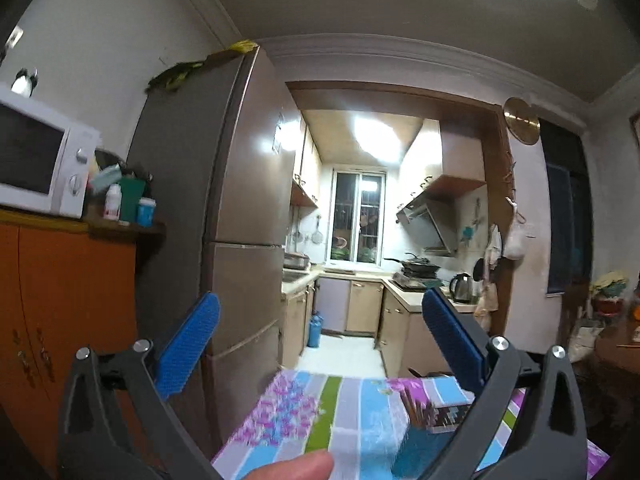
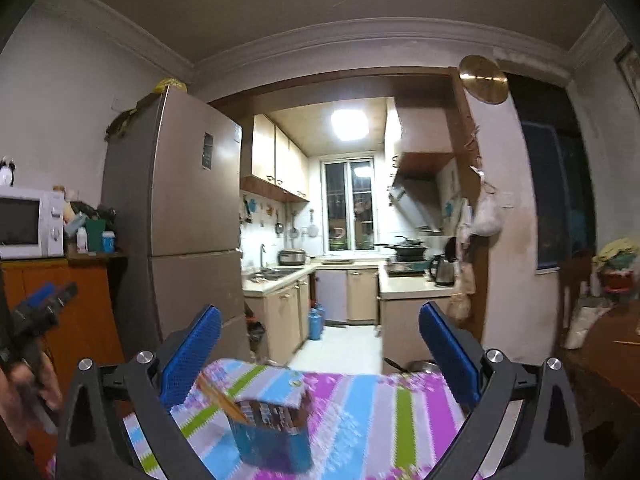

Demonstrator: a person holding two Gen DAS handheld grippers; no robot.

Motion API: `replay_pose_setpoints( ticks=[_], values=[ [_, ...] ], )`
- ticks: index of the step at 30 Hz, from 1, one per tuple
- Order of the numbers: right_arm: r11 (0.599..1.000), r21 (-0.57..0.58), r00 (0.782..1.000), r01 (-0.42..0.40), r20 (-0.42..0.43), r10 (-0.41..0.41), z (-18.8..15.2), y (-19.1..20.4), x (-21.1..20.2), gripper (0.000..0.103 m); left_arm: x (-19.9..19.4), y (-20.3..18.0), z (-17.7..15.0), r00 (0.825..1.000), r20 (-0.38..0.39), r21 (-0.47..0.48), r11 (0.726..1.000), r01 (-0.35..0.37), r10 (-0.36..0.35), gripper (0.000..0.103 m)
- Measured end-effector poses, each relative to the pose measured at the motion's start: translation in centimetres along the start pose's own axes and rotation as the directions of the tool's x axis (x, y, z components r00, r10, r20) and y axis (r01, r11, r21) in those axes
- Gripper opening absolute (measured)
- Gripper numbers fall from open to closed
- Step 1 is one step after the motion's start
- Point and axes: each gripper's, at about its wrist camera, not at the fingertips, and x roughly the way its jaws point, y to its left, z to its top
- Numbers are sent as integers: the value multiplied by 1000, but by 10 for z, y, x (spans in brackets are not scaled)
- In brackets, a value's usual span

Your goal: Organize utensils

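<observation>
Chopsticks (image 2: 219, 394), brown wooden ones, lean out of the blue rectangular holder box (image 2: 272, 436) standing on my striped floral tablecloth (image 2: 372, 412). Above that box my right gripper (image 2: 320, 344) hangs with fingers spread wide, gripping nothing. My left gripper (image 1: 320, 340) is also wide and holds nothing, the box (image 1: 436, 416) near its right finger.

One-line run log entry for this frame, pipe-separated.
left gripper open, empty | right gripper open, empty | blue holder with chopsticks on striped tablecloth | nothing grasped
</observation>
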Motion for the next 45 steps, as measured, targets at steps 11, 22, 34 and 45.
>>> replay_pose_setpoints(
  ticks=[11,22,34,45],
  values=[
    [999,20,987,44,-157,-40,-129,66,-80,98,-77,-14,-87,983,-178,66,996,61,-48,98],
    [999,20,986,39,-163,-35,-168,96,-119,98,-128,-34,-135,974,-211,125,986,109,-81,98],
    [1000,0,993,28,-117,-28,-163,101,-141,98,-150,-47,-136,972,-206,127,982,138,-110,98],
    [999,-23,999,31,-13,-31,-173,111,-165,98,-179,-59,-139,988,-93,143,981,132,-120,98]
  ],
)
